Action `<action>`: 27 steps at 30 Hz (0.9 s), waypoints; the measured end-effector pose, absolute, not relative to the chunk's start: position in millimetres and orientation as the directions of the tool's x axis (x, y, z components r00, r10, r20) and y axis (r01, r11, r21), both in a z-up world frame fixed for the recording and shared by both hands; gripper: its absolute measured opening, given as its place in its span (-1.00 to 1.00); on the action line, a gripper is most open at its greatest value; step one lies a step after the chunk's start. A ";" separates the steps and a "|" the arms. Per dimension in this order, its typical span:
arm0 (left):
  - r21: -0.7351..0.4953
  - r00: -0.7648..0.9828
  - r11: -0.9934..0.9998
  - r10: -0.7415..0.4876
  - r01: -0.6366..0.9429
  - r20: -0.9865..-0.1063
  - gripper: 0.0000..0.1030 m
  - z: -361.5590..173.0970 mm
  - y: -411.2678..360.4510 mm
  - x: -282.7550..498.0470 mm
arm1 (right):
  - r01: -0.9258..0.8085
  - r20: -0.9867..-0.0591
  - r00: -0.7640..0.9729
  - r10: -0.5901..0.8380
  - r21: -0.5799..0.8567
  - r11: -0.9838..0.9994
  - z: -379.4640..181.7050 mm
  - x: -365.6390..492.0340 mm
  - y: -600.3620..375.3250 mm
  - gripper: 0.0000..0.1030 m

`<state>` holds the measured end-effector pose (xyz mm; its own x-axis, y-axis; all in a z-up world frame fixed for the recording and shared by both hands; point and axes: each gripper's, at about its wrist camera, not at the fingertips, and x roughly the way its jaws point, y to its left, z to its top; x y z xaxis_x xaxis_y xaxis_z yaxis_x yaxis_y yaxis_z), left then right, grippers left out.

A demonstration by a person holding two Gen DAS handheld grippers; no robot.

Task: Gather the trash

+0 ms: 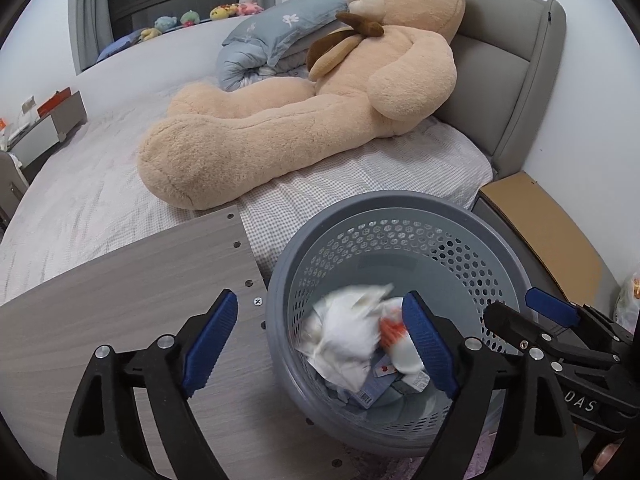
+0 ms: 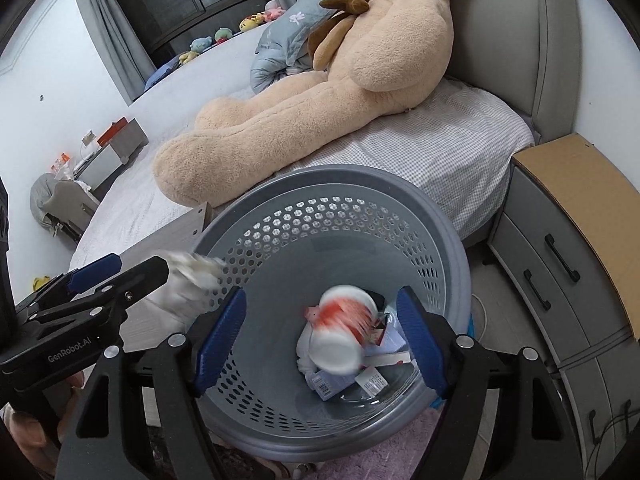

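Jaws of both grippers gape over one basket [image 2: 440, 240].

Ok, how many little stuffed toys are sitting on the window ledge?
5 toys in a row on the window ledge: from the left, yellow, teal, green, yellow, pink. Others may be hidden behind the pillow.

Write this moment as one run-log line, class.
left gripper: open | right gripper: open | cup, tissue: blurred over basket
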<state>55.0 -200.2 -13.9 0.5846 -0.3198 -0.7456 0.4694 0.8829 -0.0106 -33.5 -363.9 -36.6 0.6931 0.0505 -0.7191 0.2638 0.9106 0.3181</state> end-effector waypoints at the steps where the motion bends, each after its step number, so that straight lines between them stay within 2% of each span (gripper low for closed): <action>1: -0.011 0.587 0.885 -0.318 0.466 -0.745 0.64 -13.4 -199.0 54.9 | 0.264 -0.719 0.693 0.051 0.320 0.910 -36.9 -33.9 -363.8 0.44; 12: -0.004 0.616 0.901 -0.301 0.434 -0.728 0.81 -4.7 -190.1 50.5 | 0.288 -0.719 0.694 0.007 0.287 0.914 -32.0 -38.0 -359.4 0.44; 27: 0.019 0.640 0.916 -0.264 0.400 -0.722 0.87 -1.2 -182.5 46.0 | 0.308 -0.730 0.683 -0.023 0.258 0.916 -28.8 -39.1 -352.8 0.44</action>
